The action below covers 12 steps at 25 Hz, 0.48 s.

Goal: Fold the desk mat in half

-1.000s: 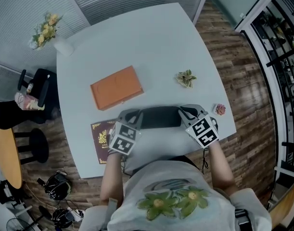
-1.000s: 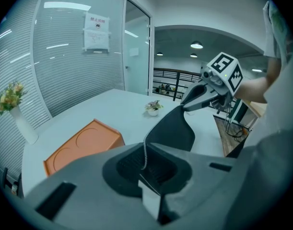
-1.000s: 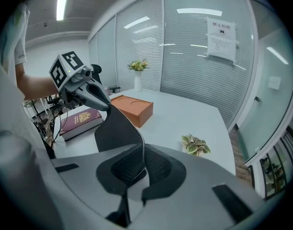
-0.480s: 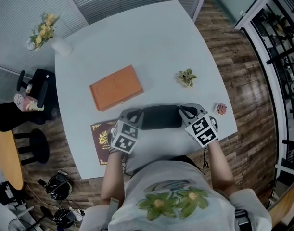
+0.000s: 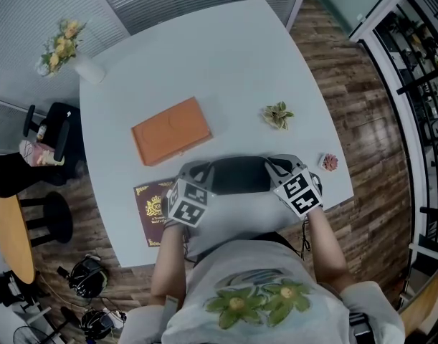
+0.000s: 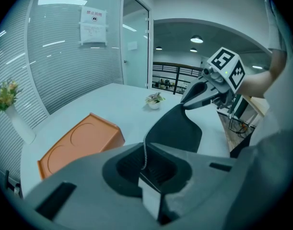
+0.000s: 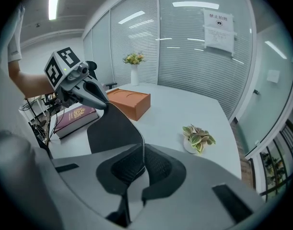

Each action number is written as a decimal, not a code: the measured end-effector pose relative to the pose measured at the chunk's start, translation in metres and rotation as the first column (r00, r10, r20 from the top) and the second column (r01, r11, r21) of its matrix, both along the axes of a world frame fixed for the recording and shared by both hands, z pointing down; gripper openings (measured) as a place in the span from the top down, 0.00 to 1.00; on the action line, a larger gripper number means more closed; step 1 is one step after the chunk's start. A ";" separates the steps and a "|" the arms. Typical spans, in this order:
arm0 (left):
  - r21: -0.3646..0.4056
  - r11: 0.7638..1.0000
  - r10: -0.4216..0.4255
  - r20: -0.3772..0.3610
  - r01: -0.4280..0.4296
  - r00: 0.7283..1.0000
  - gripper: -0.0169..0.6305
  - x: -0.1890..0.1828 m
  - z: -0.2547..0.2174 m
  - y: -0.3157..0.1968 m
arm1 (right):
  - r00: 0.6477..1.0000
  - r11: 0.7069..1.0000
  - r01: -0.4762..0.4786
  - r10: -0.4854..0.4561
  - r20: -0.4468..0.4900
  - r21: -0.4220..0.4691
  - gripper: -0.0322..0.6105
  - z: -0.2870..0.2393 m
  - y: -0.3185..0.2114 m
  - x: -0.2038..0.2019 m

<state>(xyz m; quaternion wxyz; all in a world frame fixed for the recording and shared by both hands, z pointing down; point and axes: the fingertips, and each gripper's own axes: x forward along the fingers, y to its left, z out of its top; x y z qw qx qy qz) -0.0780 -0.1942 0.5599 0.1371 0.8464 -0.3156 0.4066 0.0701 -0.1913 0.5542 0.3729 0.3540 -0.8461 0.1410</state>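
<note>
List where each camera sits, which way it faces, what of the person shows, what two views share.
Head view: on the head, looking down at the table; forearms, torso, left tool, right tool show.
Left gripper view: on the left tool, facing along the desk mat toward the right tool; right forearm shows.
Right gripper view: mirrored, facing the left tool; left forearm shows.
Gripper views share the orange box.

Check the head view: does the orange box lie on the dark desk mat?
No, the orange box rests on the table, apart from the desk mat.
</note>
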 end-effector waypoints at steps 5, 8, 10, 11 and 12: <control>-0.012 1.000 -0.004 0.013 0.004 1.000 0.95 0.000 0.010 -0.001 | 1.000 1.000 0.005 -0.006 -0.005 -0.018 0.90 0.010 -0.001 0.000; -0.017 1.000 -0.007 0.019 0.008 1.000 0.95 -0.001 0.014 -0.003 | 1.000 1.000 0.005 -0.006 -0.003 -0.028 0.90 0.014 -0.003 -0.001; -0.020 1.000 -0.011 0.022 0.012 1.000 0.95 -0.001 0.018 -0.003 | 1.000 0.999 0.009 -0.009 -0.005 -0.032 0.90 0.016 -0.004 -0.001; -0.023 1.000 -0.014 0.024 0.014 1.000 0.95 -0.001 0.019 -0.004 | 1.000 0.999 0.011 -0.011 -0.007 -0.034 0.90 0.018 -0.004 -0.002; -0.025 1.000 -0.016 0.025 0.016 1.000 0.95 -0.002 0.021 -0.004 | 1.000 0.999 0.013 -0.013 -0.009 -0.037 0.90 0.019 -0.005 -0.002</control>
